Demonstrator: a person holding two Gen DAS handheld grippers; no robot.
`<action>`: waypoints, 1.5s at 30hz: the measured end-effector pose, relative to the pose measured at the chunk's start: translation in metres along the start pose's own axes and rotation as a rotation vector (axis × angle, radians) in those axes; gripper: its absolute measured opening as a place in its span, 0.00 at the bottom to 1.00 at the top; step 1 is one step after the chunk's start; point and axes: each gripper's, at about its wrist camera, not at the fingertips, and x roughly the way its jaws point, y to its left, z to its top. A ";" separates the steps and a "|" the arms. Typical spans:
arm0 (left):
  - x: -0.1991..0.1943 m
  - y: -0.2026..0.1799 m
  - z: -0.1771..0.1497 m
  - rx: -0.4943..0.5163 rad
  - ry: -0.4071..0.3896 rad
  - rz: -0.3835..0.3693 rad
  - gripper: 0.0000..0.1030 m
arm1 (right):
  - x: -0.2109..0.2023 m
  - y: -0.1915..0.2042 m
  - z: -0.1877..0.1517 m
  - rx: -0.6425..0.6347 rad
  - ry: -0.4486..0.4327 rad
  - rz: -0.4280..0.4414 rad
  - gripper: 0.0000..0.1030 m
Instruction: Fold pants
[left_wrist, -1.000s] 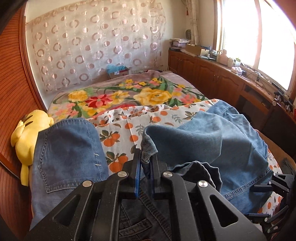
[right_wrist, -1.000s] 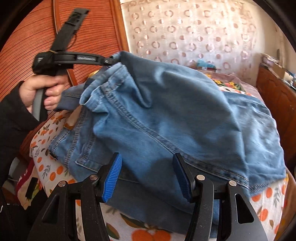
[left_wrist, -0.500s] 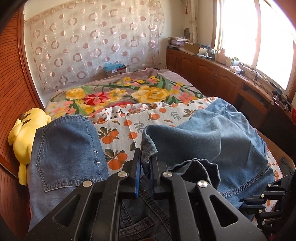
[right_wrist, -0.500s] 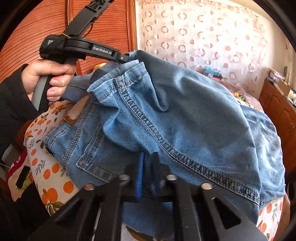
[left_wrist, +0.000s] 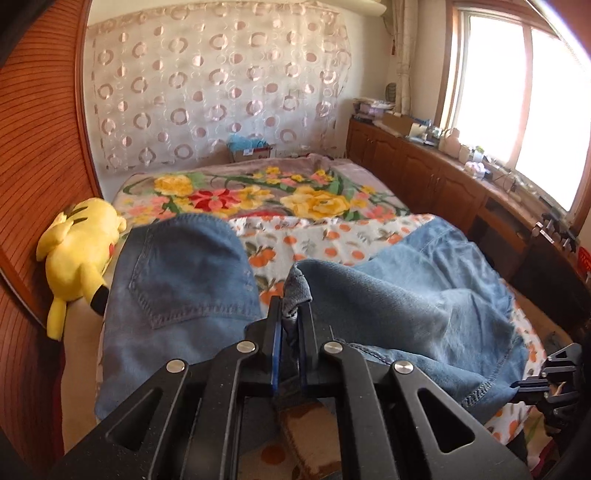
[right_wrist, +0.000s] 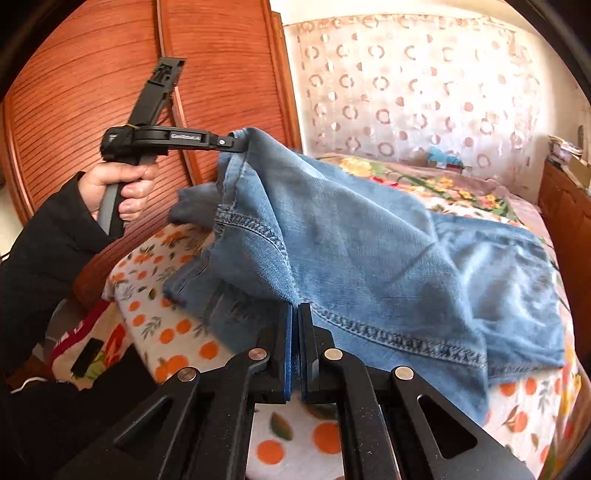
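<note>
Denim is pinched in both of my tongs now: the left tongs (left_wrist: 290, 325) are clamped on a bunched corner of the jeans (left_wrist: 399, 302), and the right tongs (right_wrist: 294, 332) are closed on the stitched hem edge of the same jeans (right_wrist: 369, 258). The jeans lie on the orange-print blanket (right_wrist: 177, 332) on the bed, with the gripped part lifted off it toward 12 o'clock in the right wrist view, while another denim panel with a back pocket (left_wrist: 184, 280) rests flat at 9 o'clock from my left tongs, near the yellow plush toy (left_wrist: 81, 251).

To do this fold well, I judge I should keep both grips level with each other, hold the edge taut between them so the cloth does not sag, and carry it across until the hems line up before lowering it.

Compared with a second ago, my right tongs, then wide open around the hem, have snapped shut on it. My left hand (right_wrist: 122, 184) sits higher, and the fabric hangs steeper from it.
</note>
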 end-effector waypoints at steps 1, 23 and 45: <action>0.003 0.000 -0.004 0.002 0.009 0.005 0.08 | 0.003 0.001 -0.001 -0.005 0.009 -0.006 0.02; -0.050 -0.055 -0.092 -0.021 -0.056 -0.110 0.46 | -0.026 -0.041 -0.008 0.165 -0.039 -0.218 0.50; -0.046 -0.090 -0.120 0.067 0.016 -0.180 0.14 | 0.009 -0.078 -0.012 0.236 -0.009 -0.305 0.53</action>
